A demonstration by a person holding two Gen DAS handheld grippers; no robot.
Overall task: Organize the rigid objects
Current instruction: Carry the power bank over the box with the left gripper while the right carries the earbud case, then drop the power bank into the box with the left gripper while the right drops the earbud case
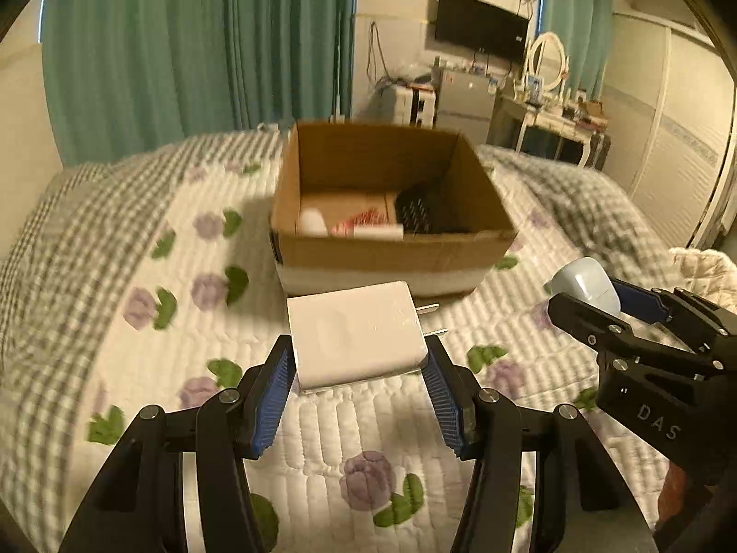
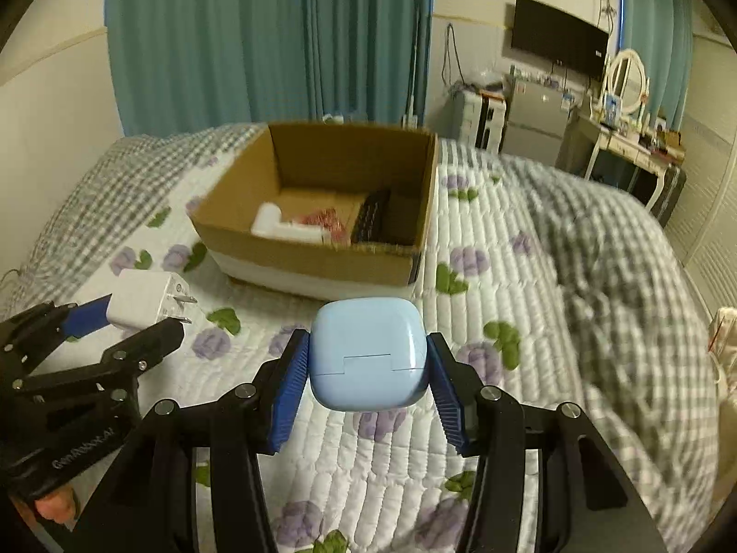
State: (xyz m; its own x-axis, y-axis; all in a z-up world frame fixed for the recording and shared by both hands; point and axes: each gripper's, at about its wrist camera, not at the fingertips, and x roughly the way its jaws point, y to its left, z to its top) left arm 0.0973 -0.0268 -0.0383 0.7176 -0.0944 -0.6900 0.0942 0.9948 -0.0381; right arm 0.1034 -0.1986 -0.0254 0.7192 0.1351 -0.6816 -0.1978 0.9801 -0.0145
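Note:
My left gripper (image 1: 359,359) is shut on a white plug-in charger (image 1: 354,334), held above the quilt with its metal prongs pointing right. My right gripper (image 2: 366,359) is shut on a pale blue rounded case (image 2: 368,352), also lifted off the bed. Each gripper shows in the other's view: the right gripper (image 1: 594,292) with the blue case (image 1: 585,283) at the right edge, the left gripper (image 2: 143,311) with the charger (image 2: 145,299) at the left. Ahead of both stands an open cardboard box (image 1: 391,253) (image 2: 322,260) holding a white bottle (image 2: 281,226), a red-printed item and a dark object.
The box rests on a bed with a white quilt (image 1: 184,285) printed with purple flowers; a grey checked blanket (image 2: 622,276) lies bunched to the right. Teal curtains (image 2: 258,37), a wall television (image 2: 557,37), a small fridge and a dressing table (image 2: 631,143) stand beyond the bed.

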